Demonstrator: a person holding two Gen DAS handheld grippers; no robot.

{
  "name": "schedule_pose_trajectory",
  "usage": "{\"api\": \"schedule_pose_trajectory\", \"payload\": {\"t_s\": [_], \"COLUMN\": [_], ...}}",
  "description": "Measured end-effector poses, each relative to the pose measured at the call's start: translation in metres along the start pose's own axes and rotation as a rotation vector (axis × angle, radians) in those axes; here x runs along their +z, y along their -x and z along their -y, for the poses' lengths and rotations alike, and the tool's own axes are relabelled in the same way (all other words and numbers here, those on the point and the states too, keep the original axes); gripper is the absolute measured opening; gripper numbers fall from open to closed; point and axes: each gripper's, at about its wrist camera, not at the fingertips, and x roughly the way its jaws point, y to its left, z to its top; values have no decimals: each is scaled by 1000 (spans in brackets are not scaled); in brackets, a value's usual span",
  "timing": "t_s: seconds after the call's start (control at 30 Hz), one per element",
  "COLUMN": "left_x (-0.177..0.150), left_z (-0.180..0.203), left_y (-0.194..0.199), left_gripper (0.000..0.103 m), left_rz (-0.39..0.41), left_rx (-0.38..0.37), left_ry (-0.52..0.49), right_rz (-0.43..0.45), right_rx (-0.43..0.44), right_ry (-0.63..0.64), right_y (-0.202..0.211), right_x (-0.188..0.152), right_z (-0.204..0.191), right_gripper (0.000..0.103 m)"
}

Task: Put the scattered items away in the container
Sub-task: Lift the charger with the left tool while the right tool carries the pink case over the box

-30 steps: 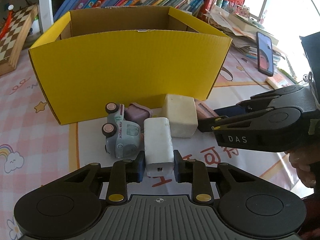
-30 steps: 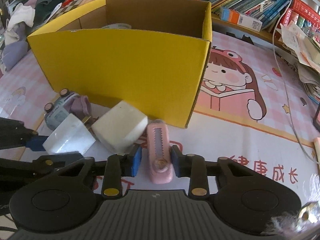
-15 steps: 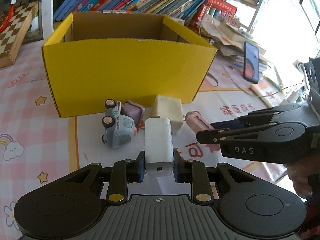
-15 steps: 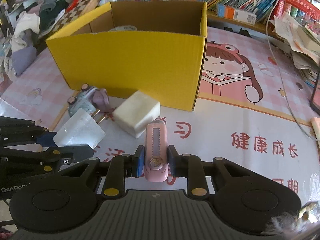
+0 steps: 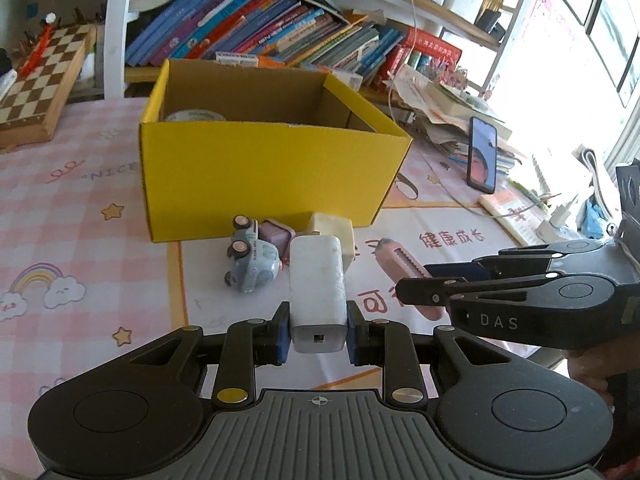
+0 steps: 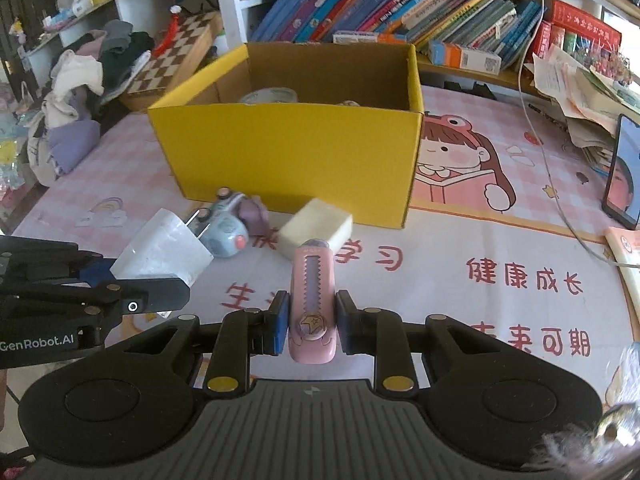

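Above the pink patterned table mat [image 5: 80,216], the left gripper [image 5: 318,334] is clamped on a white rectangular plug-in charger [image 5: 318,292], and the right gripper [image 6: 311,322] is clamped on a pink plastic utility knife [image 6: 312,300]; both items are clear of the mat. Beyond them stands the open yellow cardboard box [image 5: 264,176], a tape roll [image 5: 194,116] showing inside. Just beside its near wall lie a pale blue toy car [image 5: 252,266], a small lilac item [image 5: 276,236] and a cream rectangular block [image 6: 316,226].
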Motion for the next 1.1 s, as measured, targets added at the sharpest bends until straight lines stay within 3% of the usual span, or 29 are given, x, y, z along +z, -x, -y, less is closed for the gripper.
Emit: {"api": "schedule_pose_trajectory", "payload": {"t_s": [0.3, 0.57, 0.83, 1.1], "left_x": [4, 25, 62, 107], "left_z": [-6, -10, -15, -20], "left_y": [30, 45, 43, 33], "left_gripper": [25, 25, 25, 25], "left_rz": [66, 136, 205, 249], "left_rx": [-9, -28, -31, 20], "left_ry": [-12, -21, -45, -84], "right_rz": [69, 139, 206, 250], "right_rx": [18, 35, 34, 40], "right_ry": [5, 32, 87, 156], "right_y": [22, 39, 41, 30], "right_x": [6, 31, 71, 122], "right_z": [-16, -24, -18, 5], "right_gripper": [23, 23, 23, 23]}}
